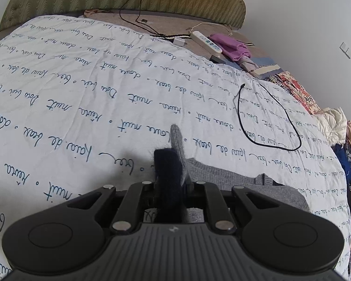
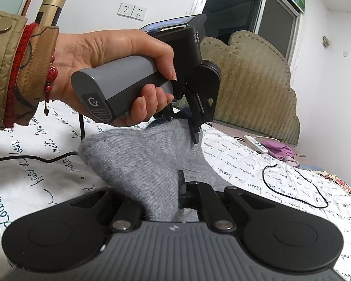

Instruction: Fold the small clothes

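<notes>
Grey knitted garment (image 2: 138, 164), one piece, hangs centre frame above the bedspread (image 2: 35, 175) printed with blue cursive script, clamped by both grippers: left gripper (image 2: 195, 135) above, right gripper (image 2: 179, 187) below. The left grip's butt carries a "G" logo. Two wall sockets (image 2: 132, 11) sit upper left.

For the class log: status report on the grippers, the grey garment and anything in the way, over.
Left gripper and right gripper both shut on grey knit garment, lifted off bedspread. Black cable loops nearby, apart.
</notes>
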Tool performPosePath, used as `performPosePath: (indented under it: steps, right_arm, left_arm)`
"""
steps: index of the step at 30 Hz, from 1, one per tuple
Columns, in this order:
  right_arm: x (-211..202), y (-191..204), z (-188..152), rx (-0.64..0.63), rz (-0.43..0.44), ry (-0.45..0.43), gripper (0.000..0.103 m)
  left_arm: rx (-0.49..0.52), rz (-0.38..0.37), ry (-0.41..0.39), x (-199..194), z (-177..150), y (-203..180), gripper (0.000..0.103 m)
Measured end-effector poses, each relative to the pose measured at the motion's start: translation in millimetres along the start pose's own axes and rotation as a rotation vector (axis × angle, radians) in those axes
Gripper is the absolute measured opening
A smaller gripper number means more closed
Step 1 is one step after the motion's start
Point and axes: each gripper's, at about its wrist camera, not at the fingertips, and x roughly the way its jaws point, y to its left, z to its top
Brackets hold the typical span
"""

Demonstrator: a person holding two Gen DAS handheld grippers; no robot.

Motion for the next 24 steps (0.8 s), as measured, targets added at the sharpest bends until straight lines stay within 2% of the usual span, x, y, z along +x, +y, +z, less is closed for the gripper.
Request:
performPosePath:
  steps: [8, 24]
  right_arm:
    - [-5.3, -18.9, 0.9, 0.047, -0.013, 0.001, 0.006]
    - [-17.1, -60.2, -20.3, 0.235, -0.023, 0.035, 0.006]
  left_arm:
    - [0.022, 0.002, -0.007, -1.6, -3.4, -22.6, 0.013]
    - [0.081, -0.006, -0.031, 5.0, -13.1, -75.6, 0.013]
